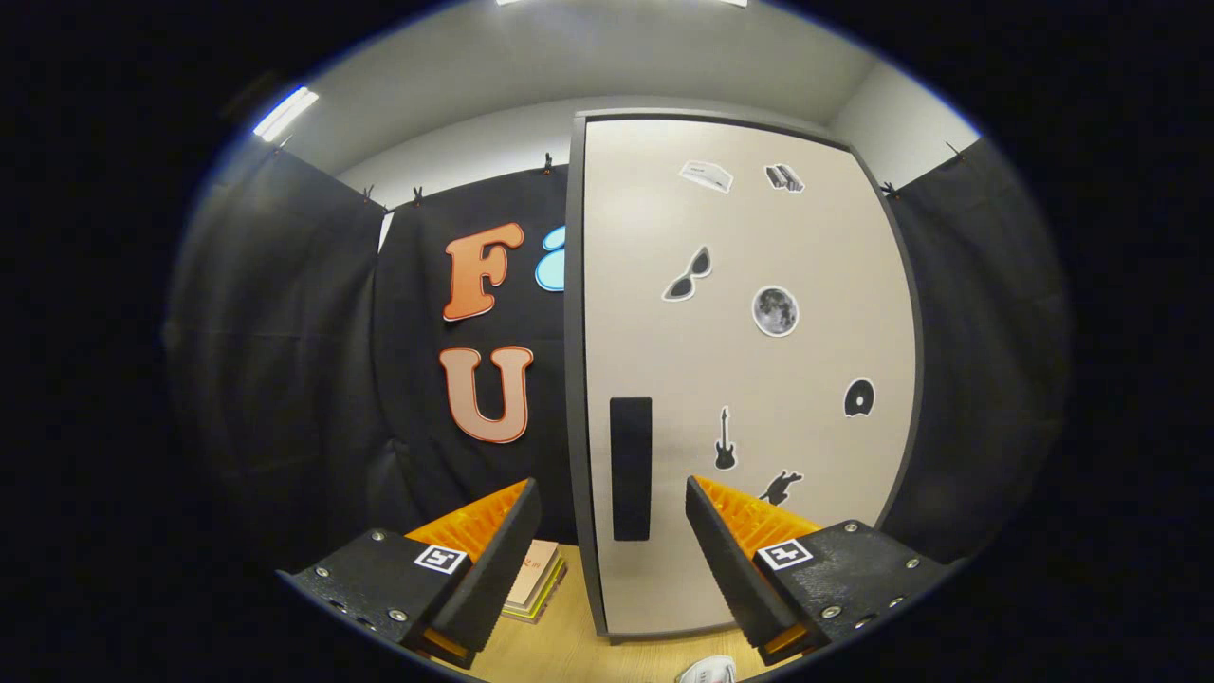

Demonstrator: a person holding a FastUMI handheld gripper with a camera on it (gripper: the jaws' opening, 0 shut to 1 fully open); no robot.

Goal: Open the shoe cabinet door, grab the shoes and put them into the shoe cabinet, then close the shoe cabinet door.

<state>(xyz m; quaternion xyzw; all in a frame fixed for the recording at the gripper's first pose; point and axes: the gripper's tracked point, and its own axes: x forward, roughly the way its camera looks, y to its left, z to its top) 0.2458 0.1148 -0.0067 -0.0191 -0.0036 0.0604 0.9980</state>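
Note:
The shoe cabinet (749,370) stands upright ahead, its pale door shut and dotted with small stickers. A black vertical handle (631,468) sits near the door's left edge. My gripper (614,545) is open, and the handle shows in the gap between the two fingers, some way beyond their tips. Nothing is held. A bit of a white shoe (709,671) peeks in on the wooden floor (569,645) below the right finger (730,560), in front of the cabinet.
A small stack of flat books or pads (534,579) lies on the floor just left of the cabinet, behind the left finger (498,569). Black cloth walls close the booth at left, back and right.

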